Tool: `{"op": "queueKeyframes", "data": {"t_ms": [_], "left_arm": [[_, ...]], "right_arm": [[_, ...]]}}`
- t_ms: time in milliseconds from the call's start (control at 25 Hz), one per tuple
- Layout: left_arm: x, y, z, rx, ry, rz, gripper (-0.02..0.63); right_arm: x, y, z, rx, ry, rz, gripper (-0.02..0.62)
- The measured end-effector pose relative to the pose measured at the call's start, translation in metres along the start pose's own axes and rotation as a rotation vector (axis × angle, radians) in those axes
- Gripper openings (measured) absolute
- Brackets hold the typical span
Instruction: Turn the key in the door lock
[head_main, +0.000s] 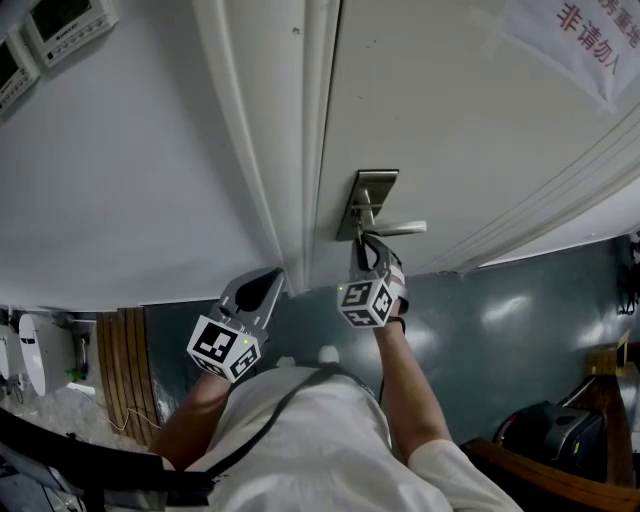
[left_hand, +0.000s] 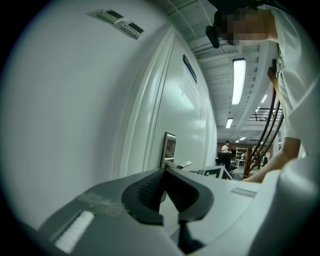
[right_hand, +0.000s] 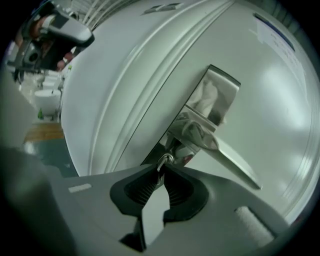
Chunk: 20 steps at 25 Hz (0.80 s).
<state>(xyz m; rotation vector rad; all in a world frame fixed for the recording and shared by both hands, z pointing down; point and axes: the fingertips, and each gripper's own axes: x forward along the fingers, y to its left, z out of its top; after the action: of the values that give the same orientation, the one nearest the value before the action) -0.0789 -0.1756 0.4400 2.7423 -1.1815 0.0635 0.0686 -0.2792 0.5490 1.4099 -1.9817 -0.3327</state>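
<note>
A small metal key (right_hand: 164, 160) sticks out of the lock below the lever handle (right_hand: 225, 155) on the steel lock plate (right_hand: 210, 100) of the white door (head_main: 450, 120). My right gripper (right_hand: 161, 167) is shut on the key's head, its jaw tips pinching it and rolled to one side. From the head view, that gripper (head_main: 364, 246) reaches up to the lock plate (head_main: 366, 200) just under the handle (head_main: 400, 228). My left gripper (head_main: 270, 283) hovers beside the door frame, shut and holding nothing. In the left gripper view its jaws (left_hand: 165, 171) meet, with the lock plate (left_hand: 169, 147) beyond.
The door frame moulding (head_main: 270, 130) runs between wall and door. Wall control panels (head_main: 60, 25) sit at upper left and a paper notice (head_main: 580, 40) is on the door. A black bag (head_main: 550, 430) lies on the floor right. A person (left_hand: 226, 149) stands far down the hall.
</note>
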Motion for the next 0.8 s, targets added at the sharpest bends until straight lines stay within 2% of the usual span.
{"op": "queueKeyframes", "data": {"t_ms": [40,560,800], "left_arm": [[0.000,-0.001,0.000,0.000,-0.001,0.000,0.006],[-0.006,-0.003,0.003,-0.003,-0.024,0.030,0.006],[-0.006,-0.011,0.003,-0.015,-0.032,0.030,0.006]], "right_arm": [[0.000,0.001,0.000,-0.044,0.001,-0.005,0.049],[0.000,0.006,-0.001,-0.321,-0.014,0.022,0.061],[0.000,0.010,-0.004,-0.521,-0.003,0.062,0.072]]}}
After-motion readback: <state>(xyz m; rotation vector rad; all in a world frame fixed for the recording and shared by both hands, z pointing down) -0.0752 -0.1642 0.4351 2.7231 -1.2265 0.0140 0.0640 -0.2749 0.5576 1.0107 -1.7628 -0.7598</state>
